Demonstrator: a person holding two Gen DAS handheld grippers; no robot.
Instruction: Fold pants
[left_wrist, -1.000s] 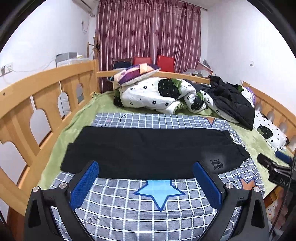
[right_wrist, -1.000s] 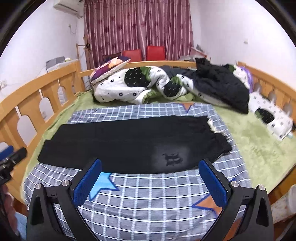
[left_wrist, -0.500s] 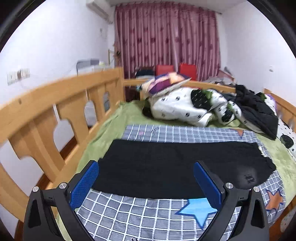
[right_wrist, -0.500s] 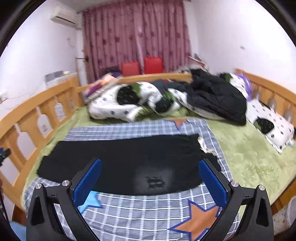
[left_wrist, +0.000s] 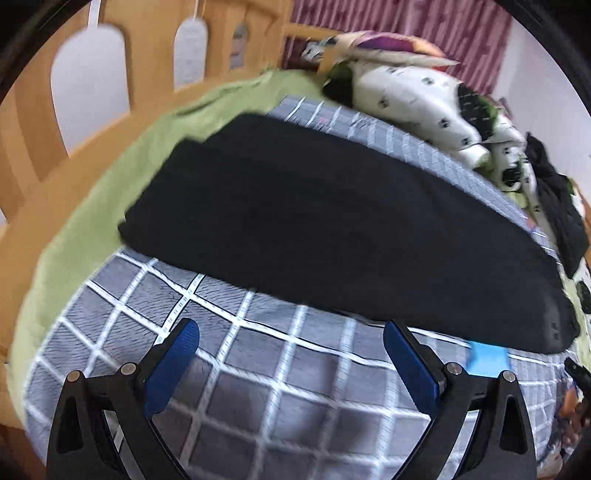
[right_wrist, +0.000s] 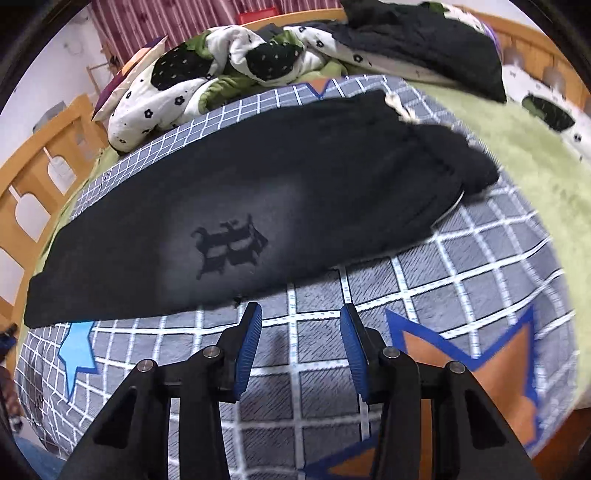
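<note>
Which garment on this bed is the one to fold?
On the wooden-railed bed, find the grey checked blanket with stars. The black pants lie flat across it, with a dark gothic emblem; the other black garment is crumpled behind.

Black fabric pants (right_wrist: 258, 192): solid black, with a paler grey faded patch around a darker black gothic-letter emblem (right_wrist: 231, 247); whitish drawstring end at the waist

Grey checked bed cover (right_wrist: 461, 266): grey squares, white grid lines; a light-blue star (right_wrist: 77, 350), and an orange star outlined in dark blue (right_wrist: 480, 354)

Fuzzy green blanket (right_wrist: 517, 155): plain yellow-green

Crumpled quilt (right_wrist: 177, 85): white with small black flowers, black patches with pale flowers, green lining

Wooden bed rail (left_wrist: 33, 122): honey-orange

Curtain (left_wrist: 443, 22): dark red-pink, striped

Left tool (left_wrist: 291, 336), right tool (right_wrist: 301, 317): black arms, blue ribbed pads
</note>
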